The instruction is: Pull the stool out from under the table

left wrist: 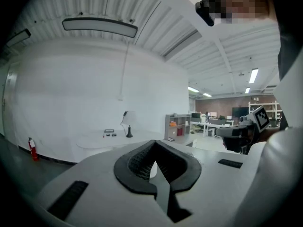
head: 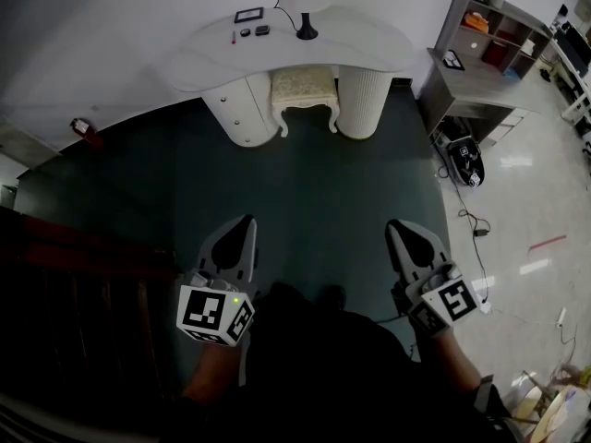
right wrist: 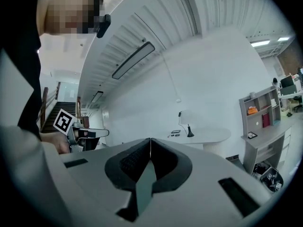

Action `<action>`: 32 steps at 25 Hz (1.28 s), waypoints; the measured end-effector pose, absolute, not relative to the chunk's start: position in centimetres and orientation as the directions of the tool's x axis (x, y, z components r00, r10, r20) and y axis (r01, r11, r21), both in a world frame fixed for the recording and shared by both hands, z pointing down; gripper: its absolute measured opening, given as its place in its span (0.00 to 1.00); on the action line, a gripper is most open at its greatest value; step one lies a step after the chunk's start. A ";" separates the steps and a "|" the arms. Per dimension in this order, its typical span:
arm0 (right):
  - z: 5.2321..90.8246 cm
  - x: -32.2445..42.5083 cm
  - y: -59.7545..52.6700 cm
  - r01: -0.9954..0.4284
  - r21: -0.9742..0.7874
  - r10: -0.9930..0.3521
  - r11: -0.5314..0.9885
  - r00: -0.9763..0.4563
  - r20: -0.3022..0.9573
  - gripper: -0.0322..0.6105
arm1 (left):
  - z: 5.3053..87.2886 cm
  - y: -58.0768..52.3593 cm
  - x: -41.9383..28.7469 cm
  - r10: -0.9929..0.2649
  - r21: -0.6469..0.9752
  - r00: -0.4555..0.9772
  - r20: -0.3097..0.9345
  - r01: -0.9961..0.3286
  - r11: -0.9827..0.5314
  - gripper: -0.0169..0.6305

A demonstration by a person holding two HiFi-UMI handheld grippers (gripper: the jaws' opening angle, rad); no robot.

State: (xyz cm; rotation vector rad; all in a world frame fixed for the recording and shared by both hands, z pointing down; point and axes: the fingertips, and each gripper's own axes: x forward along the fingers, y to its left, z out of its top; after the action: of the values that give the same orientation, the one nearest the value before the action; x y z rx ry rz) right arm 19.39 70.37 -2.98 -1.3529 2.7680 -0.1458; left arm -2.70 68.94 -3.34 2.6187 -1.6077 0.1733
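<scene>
The cream cushioned stool with carved white legs (head: 303,89) sits tucked under the curved white table (head: 369,42). Well back from that table, across the dark floor (head: 314,183), the left gripper (head: 244,222) and right gripper (head: 400,227) both point towards it, jaws closed on nothing. The stool lies straight ahead between them, seemingly slightly nearer the left.

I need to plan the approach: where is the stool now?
In the head view the stool sits top centre, tucked under the white table, between its drawer pedestal and its ribbed pedestal.
</scene>
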 end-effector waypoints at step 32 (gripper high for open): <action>-4.9 5.9 47.7 -0.761 -0.101 -0.759 0.641 -0.648 0.063 0.08 | -4.1 46.3 -13.4 -0.859 0.056 0.503 0.095 -0.864 -0.500 0.05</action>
State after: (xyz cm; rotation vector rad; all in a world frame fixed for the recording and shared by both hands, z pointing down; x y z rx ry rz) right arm 5.92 47.70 -4.94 -1.3240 2.8590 -0.1874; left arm -13.41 46.29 -4.07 2.6399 -1.5172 0.0833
